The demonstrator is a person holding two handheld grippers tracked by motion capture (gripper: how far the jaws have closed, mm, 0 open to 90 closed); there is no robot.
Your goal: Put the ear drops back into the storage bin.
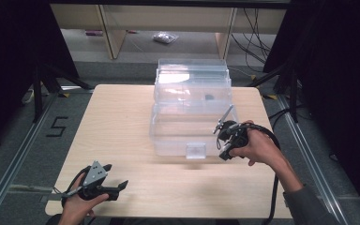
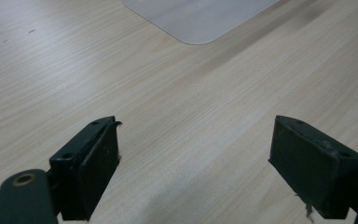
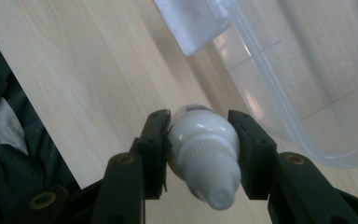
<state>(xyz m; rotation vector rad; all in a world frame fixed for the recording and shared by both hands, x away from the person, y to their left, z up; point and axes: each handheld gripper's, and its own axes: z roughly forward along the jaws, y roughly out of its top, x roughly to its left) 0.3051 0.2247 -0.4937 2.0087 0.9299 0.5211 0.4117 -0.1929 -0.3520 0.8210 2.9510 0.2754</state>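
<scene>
Landmark: clear plastic box (image 1: 191, 112) at the middle of the counter (image 1: 122, 140).

Left gripper (image 1: 104, 184): held at the near edge of the counter, well short of the box and off toward its left. In the left gripper view the jaws stand wide apart over bare wood, nothing between them; one rounded corner of the box (image 2: 198, 21) shows ahead at the top of that view.

Right gripper (image 1: 223, 136): held by the right hand (image 1: 258, 147) against the near right corner of the box, just beside its front wall. In the right gripper view the jaws are closed on a small white bottle (image 3: 205, 149); both pads press its sides, and its ribbed cap and nozzle point back toward the camera. Bottle is clear of the counter, just outside the box rim (image 3: 279, 112).

Box: lid open, tilted up at the far side. Front latch tab (image 1: 196, 151) at the middle of the near wall. A small dark item (image 1: 209, 97) lies inside toward the far right; cannot tell what it is.
</scene>
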